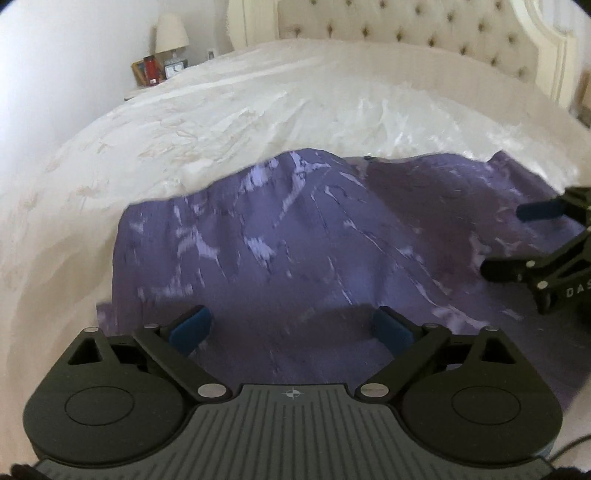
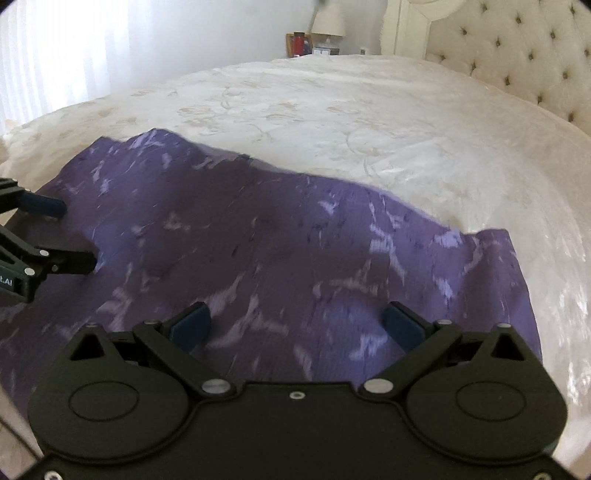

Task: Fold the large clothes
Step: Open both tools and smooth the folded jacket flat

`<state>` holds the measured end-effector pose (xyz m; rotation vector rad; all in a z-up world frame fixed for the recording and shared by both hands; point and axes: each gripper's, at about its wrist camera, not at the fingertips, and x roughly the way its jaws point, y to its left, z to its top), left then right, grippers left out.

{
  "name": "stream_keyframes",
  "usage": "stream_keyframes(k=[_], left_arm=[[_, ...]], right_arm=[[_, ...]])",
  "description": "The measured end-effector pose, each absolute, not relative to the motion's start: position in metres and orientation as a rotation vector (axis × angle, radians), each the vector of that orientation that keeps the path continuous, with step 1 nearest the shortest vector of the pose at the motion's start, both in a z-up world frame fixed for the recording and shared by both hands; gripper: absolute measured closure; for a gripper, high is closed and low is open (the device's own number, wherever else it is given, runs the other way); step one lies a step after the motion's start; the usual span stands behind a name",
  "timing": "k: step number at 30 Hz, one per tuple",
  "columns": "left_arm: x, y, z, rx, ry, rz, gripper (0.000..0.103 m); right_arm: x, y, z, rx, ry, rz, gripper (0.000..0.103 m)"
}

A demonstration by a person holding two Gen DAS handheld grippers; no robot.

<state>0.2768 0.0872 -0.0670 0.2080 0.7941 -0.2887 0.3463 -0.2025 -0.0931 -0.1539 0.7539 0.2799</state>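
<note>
A large purple garment point(image 1: 295, 251) with pale streaks lies rumpled on the white bedspread point(image 1: 184, 122), humped along its far edge. My left gripper point(image 1: 291, 328) hovers just above its near part, open, blue pads wide apart with nothing between them. My right gripper point(image 1: 513, 236) enters the left wrist view from the right edge, open over the cloth. In the right wrist view the same purple garment point(image 2: 277, 251) spreads beneath my right gripper point(image 2: 295, 325), which is open and empty. The left gripper point(image 2: 70, 232) shows there at the left edge, also open.
The bedspread point(image 2: 369, 122) stretches far beyond the garment. A tufted cream headboard point(image 1: 424, 33) stands at the back. A bedside table at the far left holds a lamp point(image 1: 170, 33), a red bottle point(image 1: 150, 68) and a small clock.
</note>
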Motion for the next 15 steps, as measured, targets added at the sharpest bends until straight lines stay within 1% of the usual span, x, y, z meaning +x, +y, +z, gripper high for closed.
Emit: stream_keyframes(k=[2,4,11,15], left_arm=[[0.289,0.088,-0.067,0.219,0.804,-0.279,0.0],[0.3,0.094,-0.069,0.183,0.815,-0.257,0.0],[0.317,0.139,-0.086,-0.098,0.794,-0.135,0.0],[0.312,0.147,-0.095,-0.139,0.732,-0.138,0.0]], right_arm=[[0.355,-0.203,-0.095,-0.144,0.755,0.272,0.001],[0.361,-0.206,-0.096,-0.121,0.751,0.261,0.001],[0.378,-0.241,-0.107,0.058,0.694,0.092,0.002],[0.376,-0.27,-0.119,0.24,0.665,0.002,0.002]])
